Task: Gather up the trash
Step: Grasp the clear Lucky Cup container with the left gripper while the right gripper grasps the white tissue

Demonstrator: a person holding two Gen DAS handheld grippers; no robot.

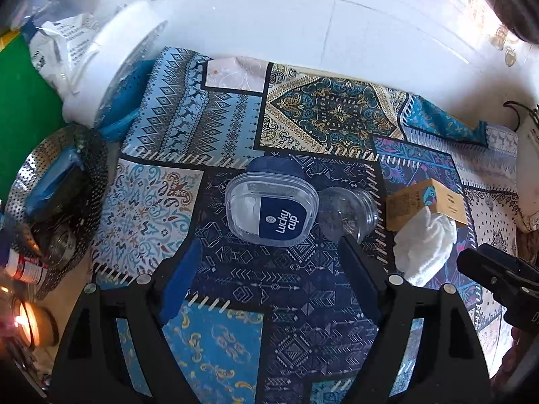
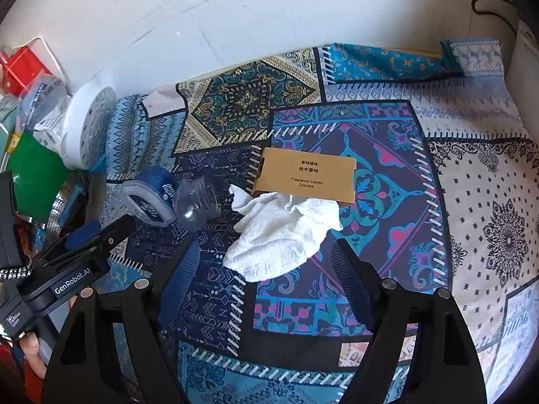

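Tissue [image 2: 281,235], crumpled, lies against the near edge of the candle box [image 2: 305,178], directly ahead of the right gripper [image 2: 266,262], jaws spread and empty. Left gripper [image 1: 269,256], also spread, faces the Lucky Cup container [image 1: 271,210], left of that box.

Both grippers, left gripper [image 1: 269,262] and right gripper [image 2: 266,262], are black with blue ribbed pads [image 2: 178,279], silver screws, white "GenRobot.AI" lettering.

"lucky cup" lid [image 1: 282,219], "fragrance candle" box [image 2: 306,179] (cypress)
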